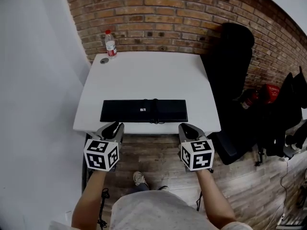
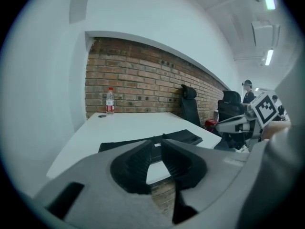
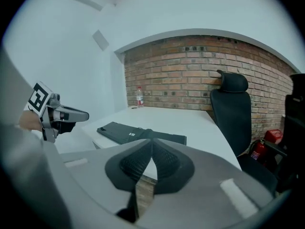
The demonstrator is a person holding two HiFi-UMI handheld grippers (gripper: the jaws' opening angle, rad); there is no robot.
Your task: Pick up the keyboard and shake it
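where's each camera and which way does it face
Head view: on the head, looking steeply down at the flat black keyboard on the white table; forearms, left gripper, right gripper show.
Left gripper view: on that gripper, facing the red brick wall; own jaws, right gripper show.
Right gripper view: likewise; own jaws, left gripper show.
All share the keyboard.

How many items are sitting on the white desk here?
3: black keyboard near the front edge, water bottle at the back left corner, small dark round object beside it.
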